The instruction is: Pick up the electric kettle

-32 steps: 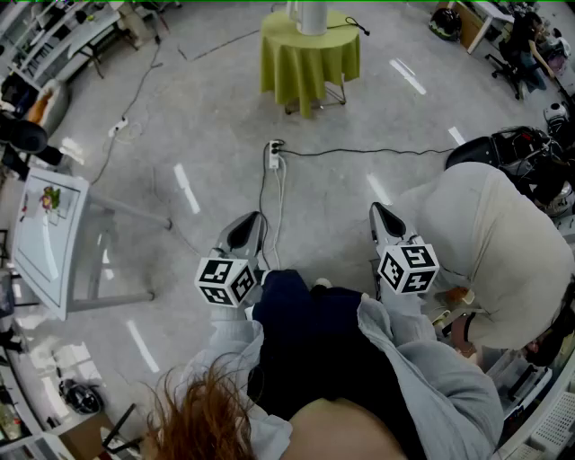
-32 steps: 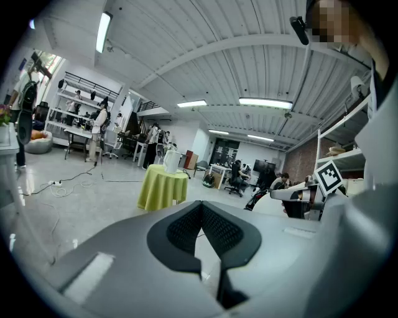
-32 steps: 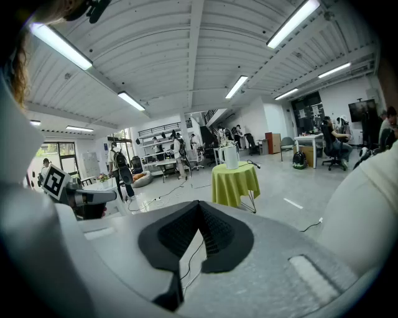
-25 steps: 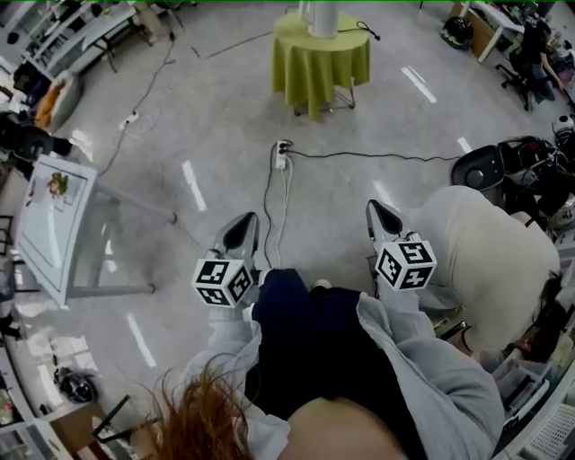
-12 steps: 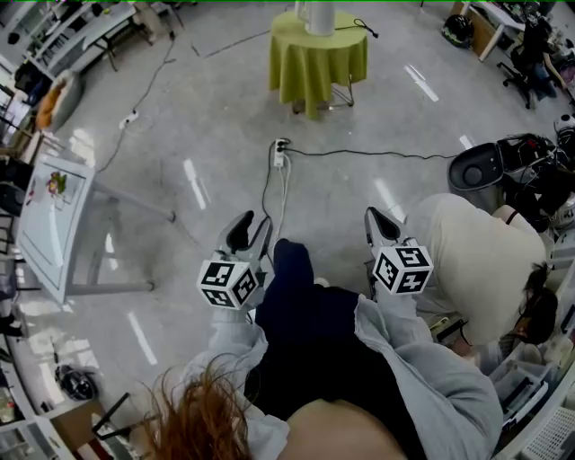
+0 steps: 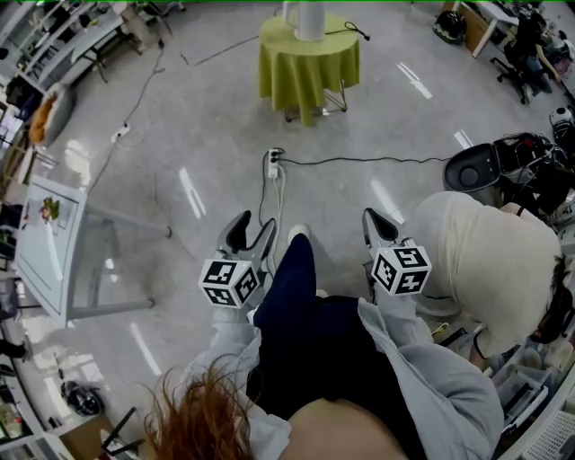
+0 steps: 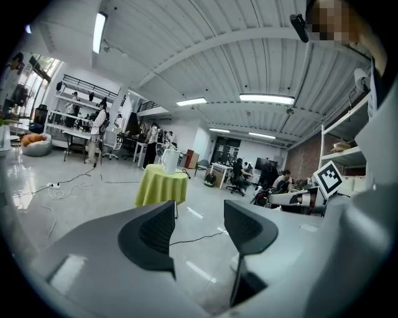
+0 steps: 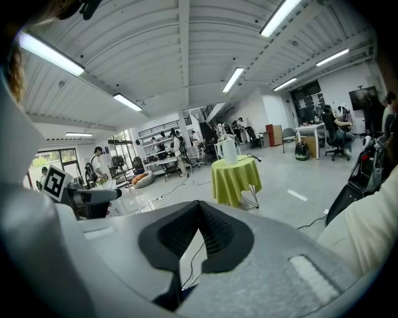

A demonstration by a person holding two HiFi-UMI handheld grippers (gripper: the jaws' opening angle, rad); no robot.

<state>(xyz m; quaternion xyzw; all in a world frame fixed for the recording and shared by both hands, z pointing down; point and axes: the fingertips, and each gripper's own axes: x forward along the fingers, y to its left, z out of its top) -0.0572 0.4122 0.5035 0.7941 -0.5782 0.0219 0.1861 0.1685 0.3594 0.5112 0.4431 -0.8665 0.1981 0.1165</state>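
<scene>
At the person's left, left gripper jaws opening, empty, formerly together.

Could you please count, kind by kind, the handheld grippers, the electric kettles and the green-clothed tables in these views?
grippers: 2, the left gripper, jaws opening with nothing between them, and the right gripper, shut and empty
electric kettle: 1
green-clothed table: 1
total: 4

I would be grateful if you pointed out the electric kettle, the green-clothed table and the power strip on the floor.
electric kettle (image 6: 309,22), head view, on its white body.
green-clothed table (image 6: 305,67), head view, on the hanging cloth.
power strip (image 6: 273,163), head view, on its white casing.
</scene>
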